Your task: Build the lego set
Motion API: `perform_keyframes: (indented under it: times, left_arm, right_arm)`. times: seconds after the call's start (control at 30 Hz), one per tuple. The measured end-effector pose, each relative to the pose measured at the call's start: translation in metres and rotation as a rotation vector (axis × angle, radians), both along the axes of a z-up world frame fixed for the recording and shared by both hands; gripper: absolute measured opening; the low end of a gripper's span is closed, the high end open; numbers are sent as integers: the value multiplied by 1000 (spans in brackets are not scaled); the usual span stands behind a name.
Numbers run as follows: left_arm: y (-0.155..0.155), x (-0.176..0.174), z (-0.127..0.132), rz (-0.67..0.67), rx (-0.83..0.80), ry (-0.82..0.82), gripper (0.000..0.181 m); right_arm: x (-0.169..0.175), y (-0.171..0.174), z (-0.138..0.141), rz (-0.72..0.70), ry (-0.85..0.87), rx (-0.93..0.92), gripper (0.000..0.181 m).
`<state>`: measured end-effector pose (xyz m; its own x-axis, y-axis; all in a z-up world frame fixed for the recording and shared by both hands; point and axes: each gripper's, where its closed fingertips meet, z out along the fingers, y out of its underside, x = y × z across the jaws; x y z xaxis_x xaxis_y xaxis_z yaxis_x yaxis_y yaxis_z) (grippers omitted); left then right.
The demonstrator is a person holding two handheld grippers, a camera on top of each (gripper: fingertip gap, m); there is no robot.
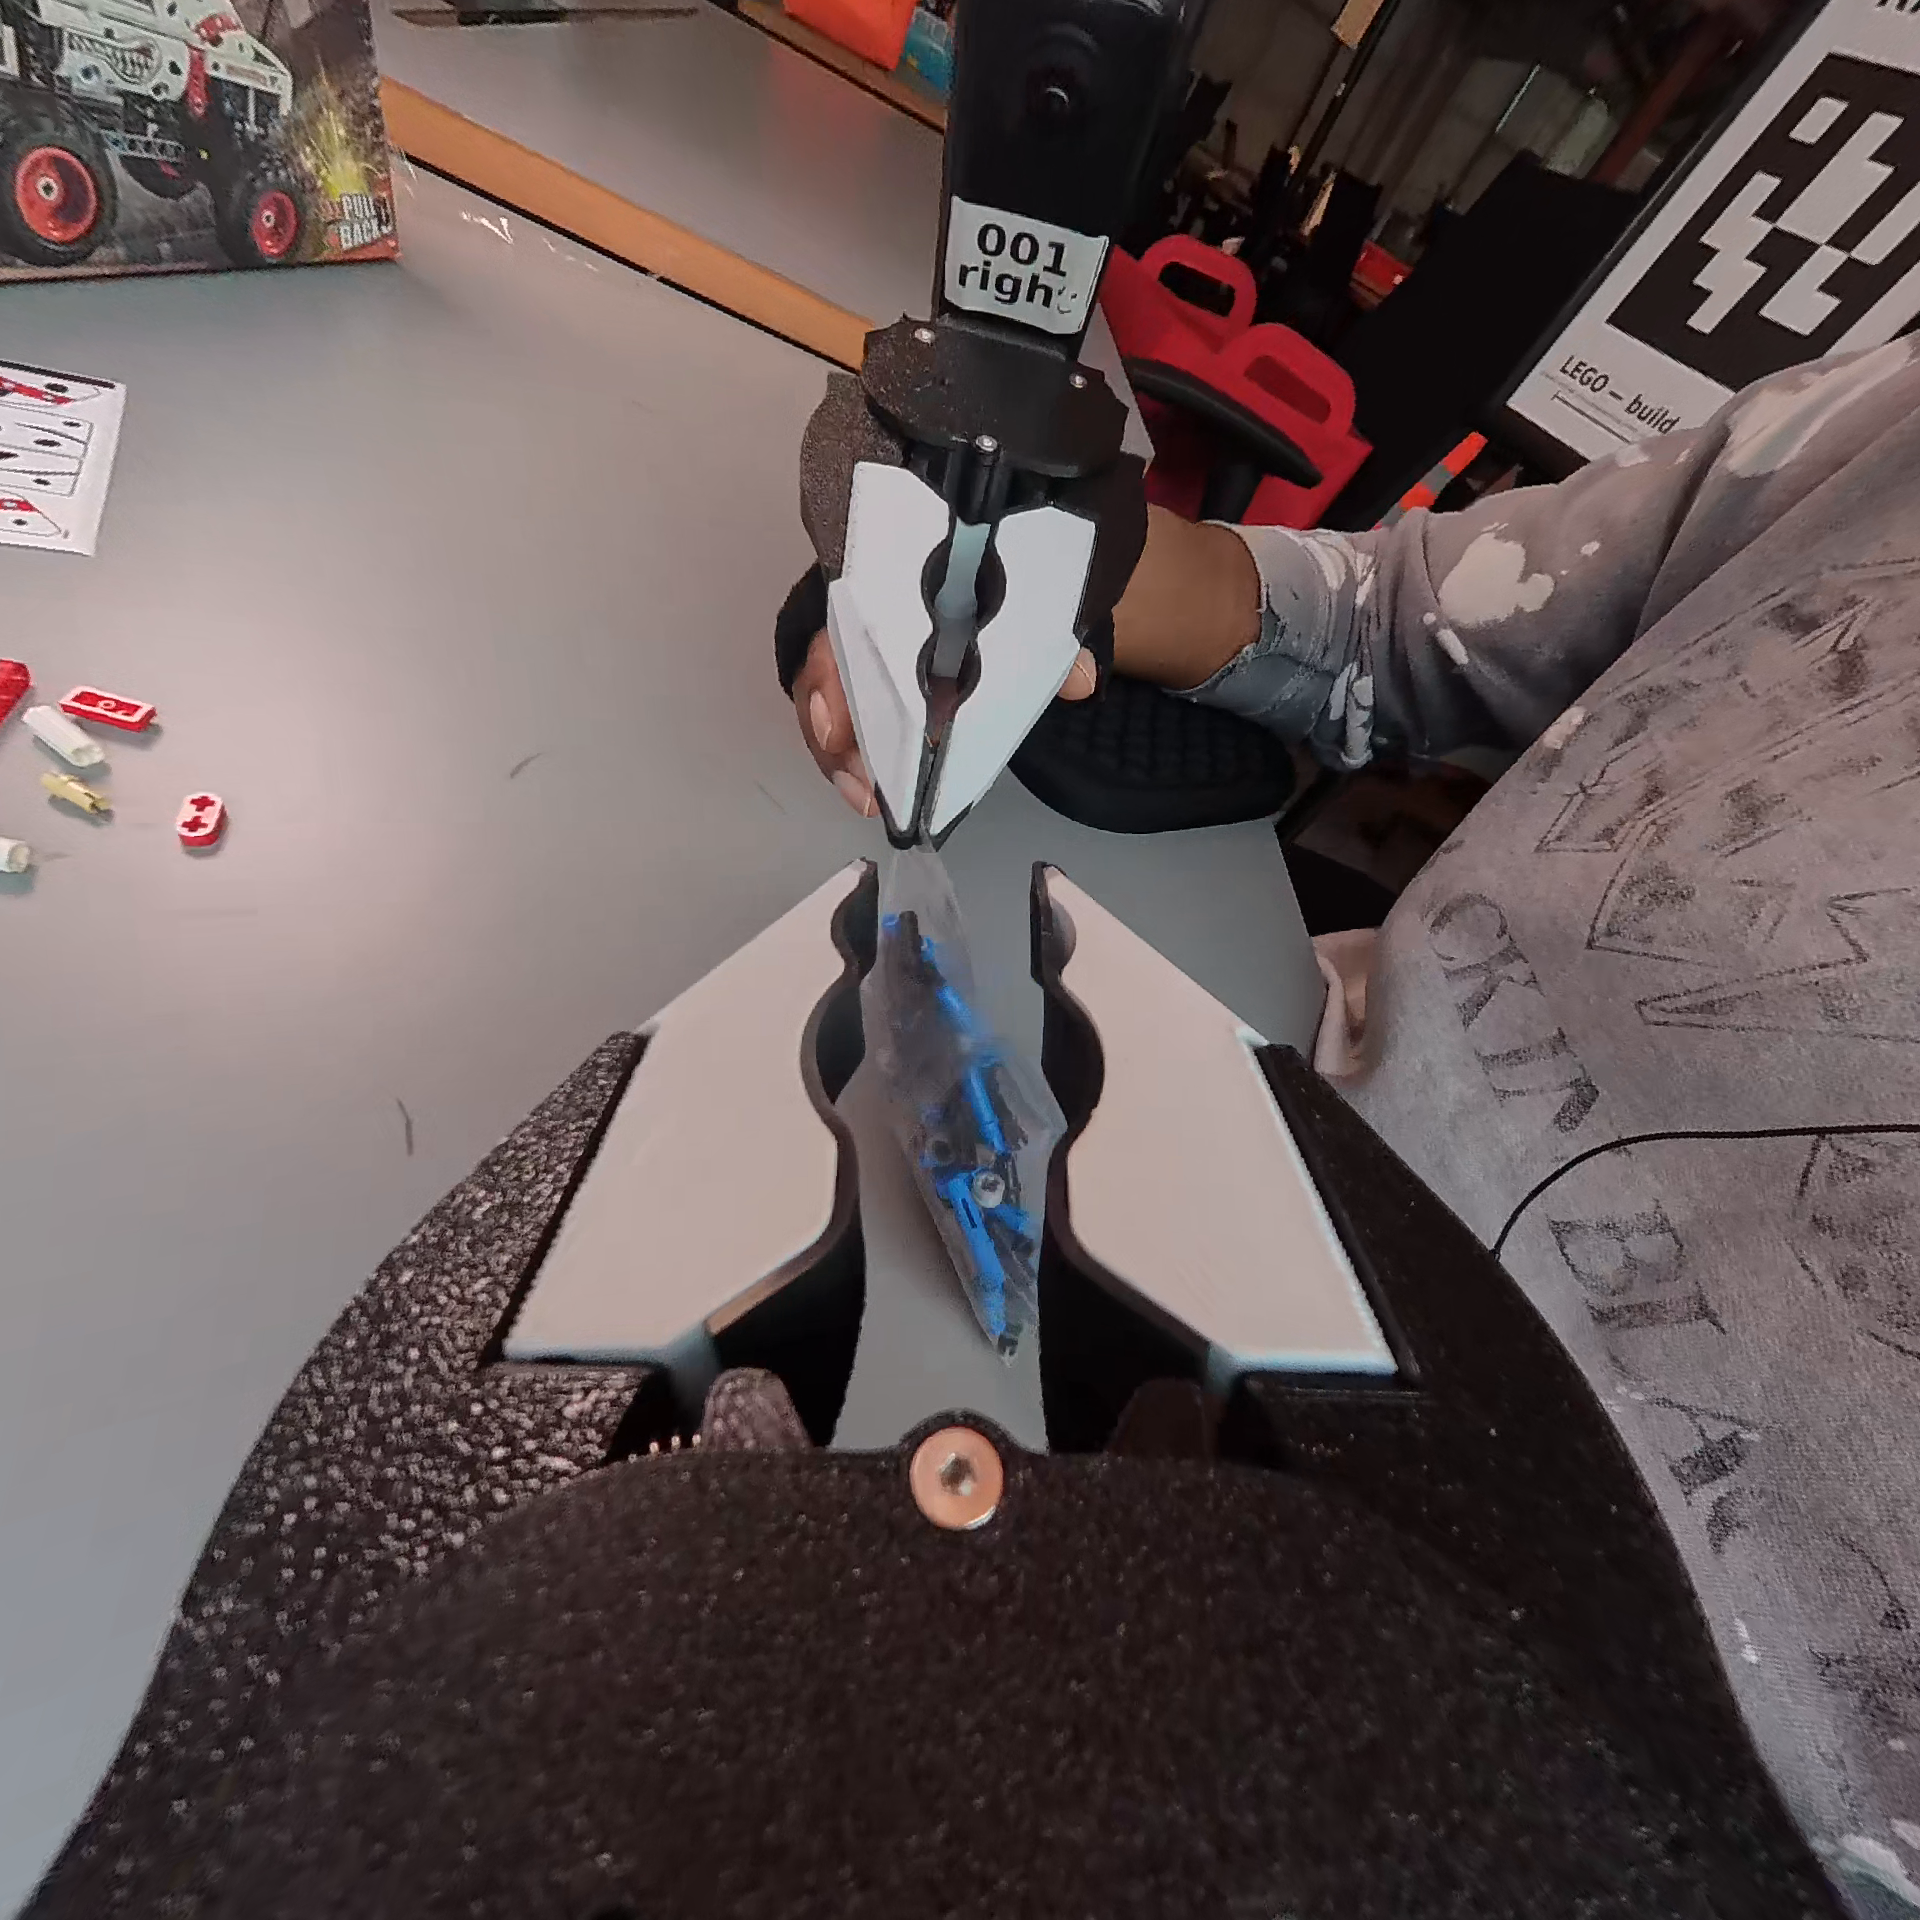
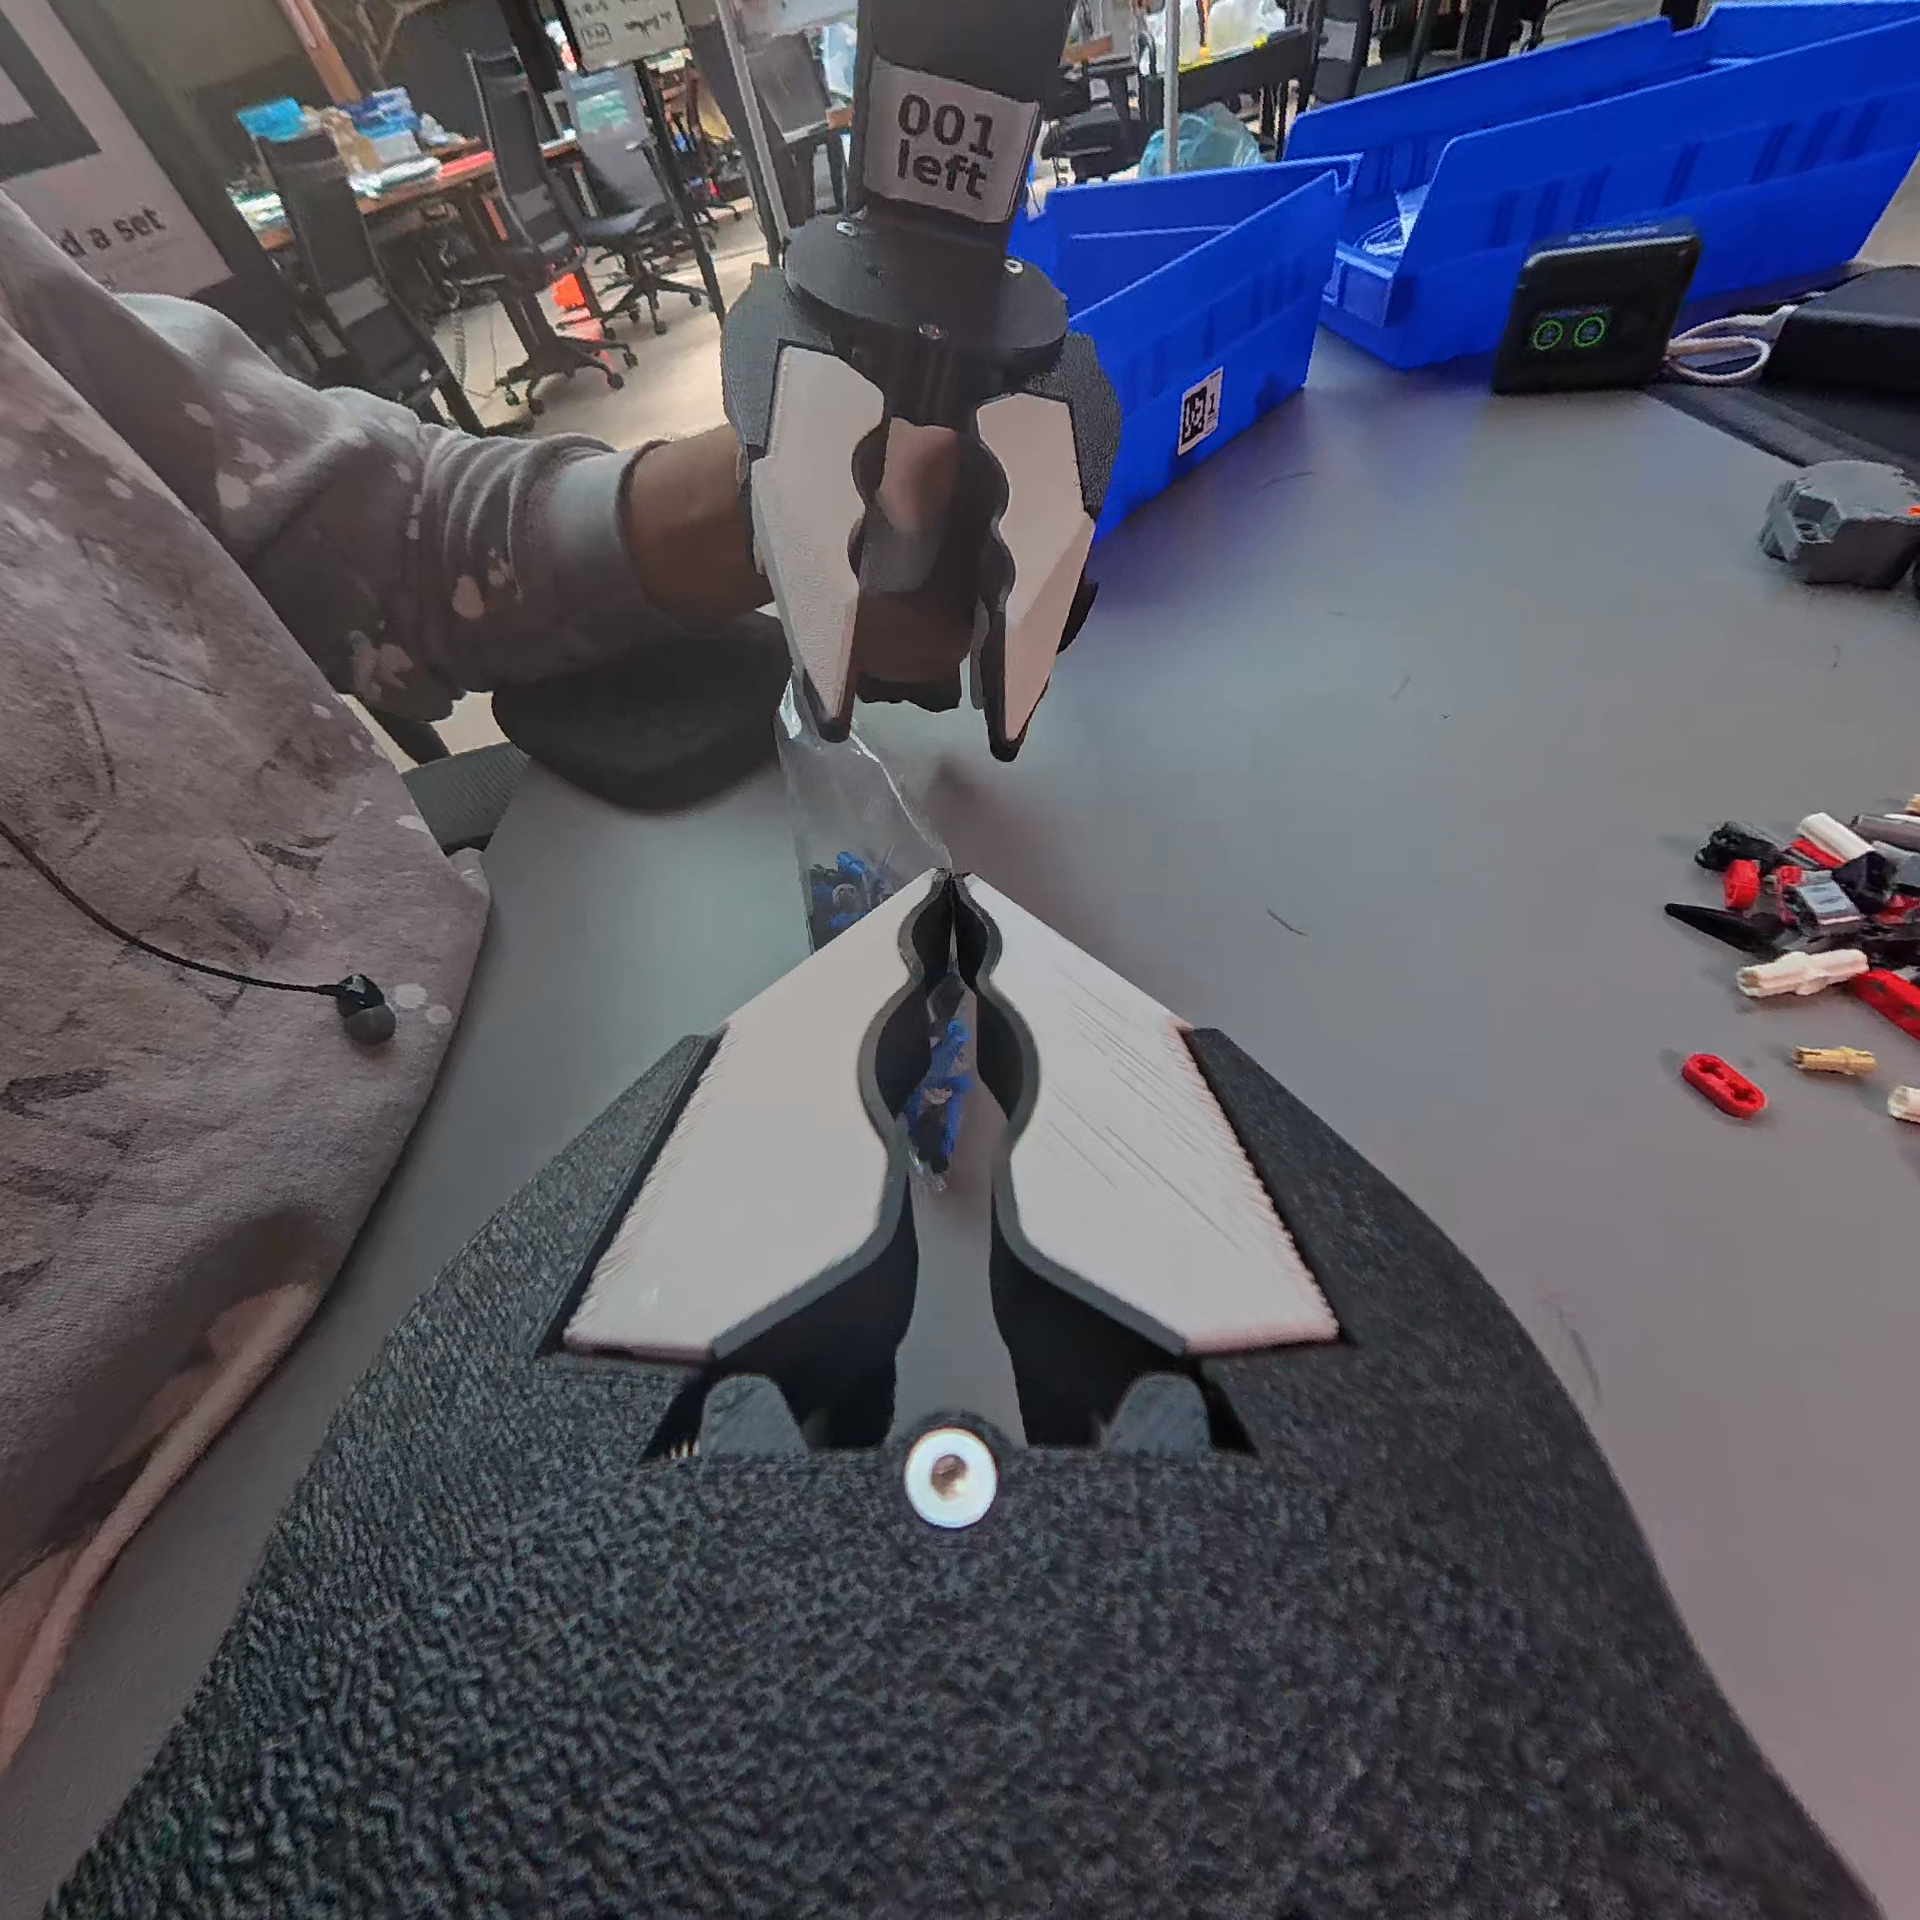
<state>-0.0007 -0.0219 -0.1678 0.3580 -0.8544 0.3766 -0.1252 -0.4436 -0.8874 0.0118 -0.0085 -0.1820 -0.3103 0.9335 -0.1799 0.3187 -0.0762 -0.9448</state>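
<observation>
A small clear plastic bag of blue and black Lego pins point(image 1: 966, 1101) hangs above the grey table point(image 1: 416, 623). My right gripper point(image 2: 951, 881) is shut on one corner of the bag point(image 2: 836, 831), and blue pins show through the gap between its fingers. In the left wrist view the right gripper point(image 1: 914, 831) pinches the bag's top end. My left gripper point(image 1: 951, 871) is open, with the bag lying between its two fingers. In the right wrist view the left gripper point(image 2: 914, 740) faces mine, jaws apart, the bag's far end beside its left finger.
The Lego box point(image 1: 187, 125) and a sticker sheet point(image 1: 52, 457) lie at the far left. Loose red, white and tan pieces point(image 1: 104, 748) sit on the table, with a larger pile point(image 2: 1829, 935) to the right. Blue bins point(image 2: 1558, 187) and a small black device point(image 2: 1600, 301) stand behind. Less than 4 cm separates the two grippers' tips.
</observation>
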Motion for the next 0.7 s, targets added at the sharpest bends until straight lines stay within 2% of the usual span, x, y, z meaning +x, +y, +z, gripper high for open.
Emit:
perform_keyframes:
  times: [0.07,0.17,0.37,0.7]
  left_arm:
    - [-3,9,-6,-1,7,60,23]
    - [-3,11,-16,9,30,142,0]
    - [-14,11,-17,-66,26,146,0]
    - [-17,12,-19,-88,12,137,0]
  right_arm:
    - [-6,-5,1,-8,4,11,0]
    - [-7,-15,0,30,1,19,0]
    - [2,-24,-1,110,10,7,1]
    - [3,-26,-4,118,7,62,0]
